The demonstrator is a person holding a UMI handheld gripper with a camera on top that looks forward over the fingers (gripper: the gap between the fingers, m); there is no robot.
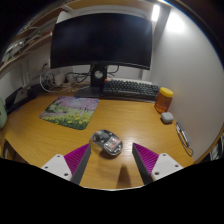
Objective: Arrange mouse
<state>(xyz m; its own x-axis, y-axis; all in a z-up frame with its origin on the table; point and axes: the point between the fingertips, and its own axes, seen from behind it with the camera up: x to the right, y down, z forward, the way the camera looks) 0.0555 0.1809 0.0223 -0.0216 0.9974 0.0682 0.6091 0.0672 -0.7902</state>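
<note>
Grey mouse [107,144] is lying on the wooden table [140,115] between my wide-spread fingers [113,162]. I am judging a centred squeeze best before carrying it toward the mousepad [70,111] at ten o'clock.

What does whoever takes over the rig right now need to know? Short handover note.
Gripper: fingers open, holding nothing.
Mouse: on the wooden desk, just ahead of the fingers, roughly between their tips, not gripped.
Mouse pad: beyond the mouse, off to the left, in front of the monitor; keyboard lies further back.
Done: approach to the mouse.
Left: close on the mouse, then probably move it onto the mouse pad and release.
</note>
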